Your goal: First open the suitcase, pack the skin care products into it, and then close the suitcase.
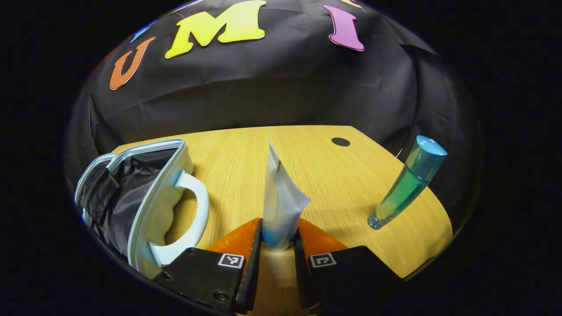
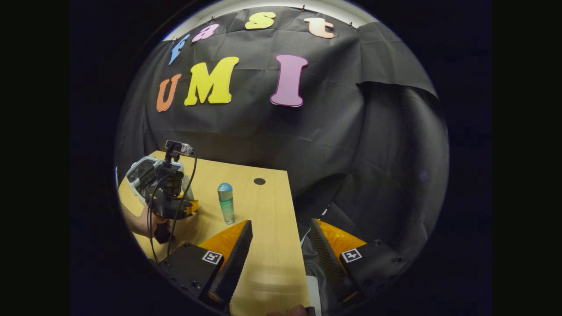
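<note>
In the left gripper view, my left gripper (image 1: 279, 239) is shut on the lower end of a white and blue squeeze tube (image 1: 281, 197) that stands upright between its fingers. The open suitcase (image 1: 145, 197), pale with a black lining and a white handle, sits to the left of the tube. A clear green bottle with a blue cap (image 1: 406, 184) stands to the right. In the right gripper view, my right gripper (image 2: 279, 243) is open and holds nothing, over the table's right edge. Farther off the left gripper (image 2: 169, 197), held by a hand, is in front of the suitcase (image 2: 142, 173), with the green bottle (image 2: 226, 204) standing nearby.
The wooden table (image 1: 316, 158) has a dark round hole (image 1: 340, 141) near its far edge. Black cloth closes the booth behind and to the right. Cables hang from the left gripper in the right gripper view.
</note>
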Motion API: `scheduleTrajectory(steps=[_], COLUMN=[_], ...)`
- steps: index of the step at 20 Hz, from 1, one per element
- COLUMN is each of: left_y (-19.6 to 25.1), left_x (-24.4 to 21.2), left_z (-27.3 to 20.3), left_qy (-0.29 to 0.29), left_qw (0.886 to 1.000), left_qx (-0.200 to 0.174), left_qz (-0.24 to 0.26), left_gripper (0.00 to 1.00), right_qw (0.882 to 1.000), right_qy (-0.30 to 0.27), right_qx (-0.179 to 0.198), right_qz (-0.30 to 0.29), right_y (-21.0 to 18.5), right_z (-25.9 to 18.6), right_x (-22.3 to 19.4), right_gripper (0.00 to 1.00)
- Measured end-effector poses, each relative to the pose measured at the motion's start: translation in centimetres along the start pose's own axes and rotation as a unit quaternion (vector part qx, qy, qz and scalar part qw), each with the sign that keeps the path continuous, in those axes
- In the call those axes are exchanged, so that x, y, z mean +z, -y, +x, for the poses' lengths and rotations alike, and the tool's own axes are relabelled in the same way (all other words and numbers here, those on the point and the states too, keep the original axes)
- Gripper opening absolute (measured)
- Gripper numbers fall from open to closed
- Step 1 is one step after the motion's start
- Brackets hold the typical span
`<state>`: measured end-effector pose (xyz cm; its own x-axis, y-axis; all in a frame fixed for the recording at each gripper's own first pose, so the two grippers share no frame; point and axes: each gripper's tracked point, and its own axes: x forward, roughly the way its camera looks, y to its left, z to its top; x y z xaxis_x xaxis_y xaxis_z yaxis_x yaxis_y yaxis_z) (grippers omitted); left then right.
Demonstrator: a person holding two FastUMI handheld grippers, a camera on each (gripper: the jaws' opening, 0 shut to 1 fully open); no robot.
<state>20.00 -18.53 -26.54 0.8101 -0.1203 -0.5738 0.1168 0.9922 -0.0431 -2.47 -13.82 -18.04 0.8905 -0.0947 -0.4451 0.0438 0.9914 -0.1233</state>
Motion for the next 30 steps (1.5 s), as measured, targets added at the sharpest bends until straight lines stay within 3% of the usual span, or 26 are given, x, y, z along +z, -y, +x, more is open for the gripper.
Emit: scheduleTrajectory(steps=[3,4,5,8,12,19,21,22,25,30], left_y=[0.5,0.6,0.4,-0.8,-4.3,-10.7,-12.5,-13.6,-15.6,-21.3], left_x=[1.9,2.6,3.1,3.0,3.1,2.5,2.1,1.8,1.1,2.5], left_z=[-3.8,-5.9,-7.9,-14.2,-20.1,-24.9,-25.9,-26.0,-26.1,-23.8], left_qy=[0.008,0.014,0.016,0.005,0.001,0.004,0.0,-0.003,-0.019,-0.061], left_qw=[1.0,1.0,0.999,0.999,0.999,0.99,0.987,0.986,0.985,0.986], left_qx=[-0.023,-0.027,-0.031,-0.028,0.016,0.097,0.109,0.113,0.11,0.1], left_qz=[-0.006,-0.008,-0.011,-0.029,-0.048,-0.104,-0.119,-0.124,-0.135,-0.12], left_gripper=[0.36,0.43,0.36,0.36,0.36,0.36,0.36,0.36,0.36,0.36], right_qw=[0.999,0.998,0.998,0.994,0.99,0.983,0.983,0.985,0.986,0.975], right_qy=[-0.01,-0.016,-0.019,-0.032,-0.055,-0.103,-0.107,-0.104,-0.105,-0.119], right_qx=[0.041,0.052,0.062,0.098,0.124,0.147,0.144,0.139,0.13,0.174], right_qz=[0.012,0.017,0.023,0.039,0.037,0.03,0.025,0.023,0.02,0.067], right_y=[-2.7,-3.6,-4.5,-8.1,-11.9,-15.1,-15.2,-15.1,-15.1,-15.4], right_z=[2.0,3.1,4.0,7.4,12.2,17.5,17.8,18.1,18.6,14.3], right_x=[-1.3,-2.0,-2.4,-3.7,-5.2,-6.8,-6.8,-6.7,-6.1,-3.5], right_gripper=[0.8,0.8,0.8,0.79,0.8,0.8,0.68,0.55,0.42,0.37])
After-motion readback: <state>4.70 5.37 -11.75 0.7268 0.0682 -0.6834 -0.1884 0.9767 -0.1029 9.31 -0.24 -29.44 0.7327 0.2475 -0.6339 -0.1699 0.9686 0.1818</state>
